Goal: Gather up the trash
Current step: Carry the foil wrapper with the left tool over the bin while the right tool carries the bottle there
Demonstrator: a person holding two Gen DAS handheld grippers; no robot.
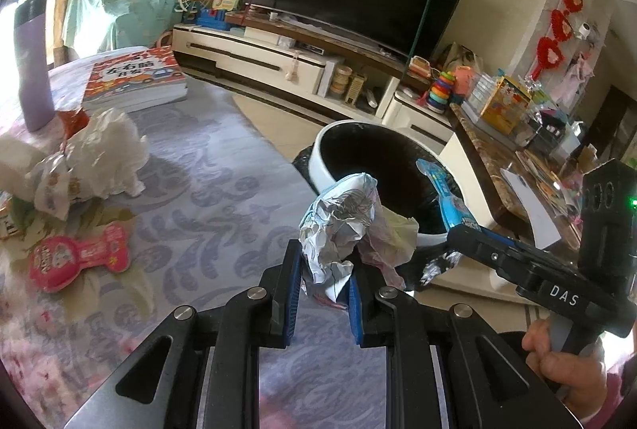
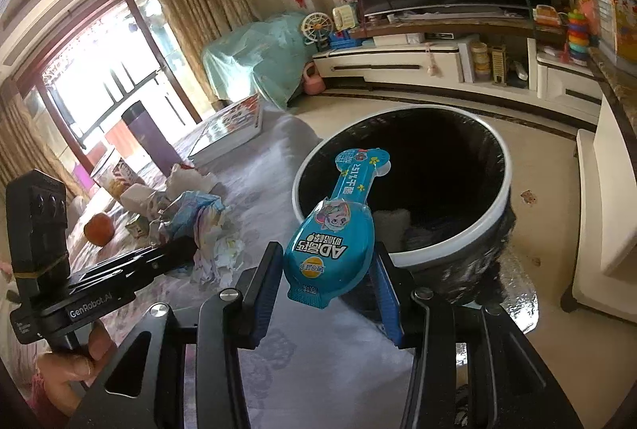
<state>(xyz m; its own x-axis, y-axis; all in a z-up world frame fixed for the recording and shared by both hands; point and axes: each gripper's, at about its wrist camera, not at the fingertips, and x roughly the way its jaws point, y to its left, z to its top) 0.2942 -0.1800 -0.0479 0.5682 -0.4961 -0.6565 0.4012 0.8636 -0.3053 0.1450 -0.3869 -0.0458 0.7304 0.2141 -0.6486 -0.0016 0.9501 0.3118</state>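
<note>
My left gripper [image 1: 324,269] is shut on a crumpled silver-and-white wrapper [image 1: 342,226], held above the table edge just short of the bin. The trash bin [image 1: 330,154] is round with a white rim and a black liner, and stands on the floor beside the table. My right gripper [image 2: 328,257] is shut on a blue bone-shaped snack packet [image 2: 334,234], which hangs over the near rim of the bin [image 2: 458,241]. In the left wrist view the right gripper [image 1: 458,234] comes in from the right with the blue packet [image 1: 442,190]. In the right wrist view the left gripper [image 2: 187,249] shows with its wrapper [image 2: 207,226].
On the lilac-patterned tablecloth [image 1: 207,198] lie a pink bone-shaped packet [image 1: 79,257], crumpled white tissue [image 1: 107,150], a book [image 1: 135,78], a purple bottle [image 1: 32,70] and an orange [image 2: 97,228]. A TV cabinet [image 1: 278,58] and a cluttered side counter [image 1: 517,150] stand beyond the bin.
</note>
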